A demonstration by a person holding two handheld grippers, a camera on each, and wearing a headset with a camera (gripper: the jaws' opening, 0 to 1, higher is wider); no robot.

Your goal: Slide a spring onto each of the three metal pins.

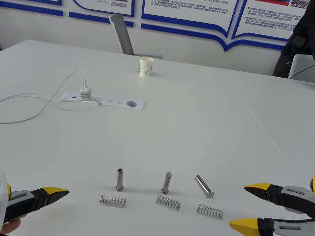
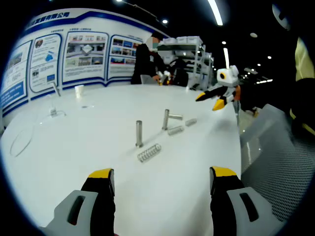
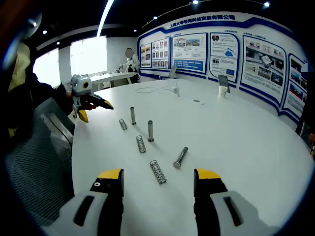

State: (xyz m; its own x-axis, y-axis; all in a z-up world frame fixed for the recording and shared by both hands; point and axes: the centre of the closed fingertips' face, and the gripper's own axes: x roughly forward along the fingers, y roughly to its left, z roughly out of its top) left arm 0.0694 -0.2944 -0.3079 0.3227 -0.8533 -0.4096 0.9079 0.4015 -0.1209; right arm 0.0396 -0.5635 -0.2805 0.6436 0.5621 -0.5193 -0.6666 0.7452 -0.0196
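Note:
Three metal pins stand in a row on the white table (image 1: 197, 118). The left pin (image 1: 119, 179) and the middle pin (image 1: 167, 182) are upright; the right pin (image 1: 204, 186) lies on its side. A loose spring lies in front of each: left spring (image 1: 113, 200), middle spring (image 1: 168, 202), right spring (image 1: 209, 211). My left gripper (image 1: 58, 192) (image 2: 162, 173) hovers open at the near left, nothing between its yellow tips. Open as well, my right gripper (image 1: 250, 206) (image 3: 158, 174) is at the near right, close to the right spring (image 3: 158, 171) and the lying pin (image 3: 180, 157).
A white power strip (image 1: 106, 101) with a plugged-in white cable (image 1: 29, 101) lies at mid-left. A paper cup (image 1: 146, 66) stands farther back, with a chair back (image 1: 121, 33) behind the table. A person (image 2: 147, 61) stands at the far side.

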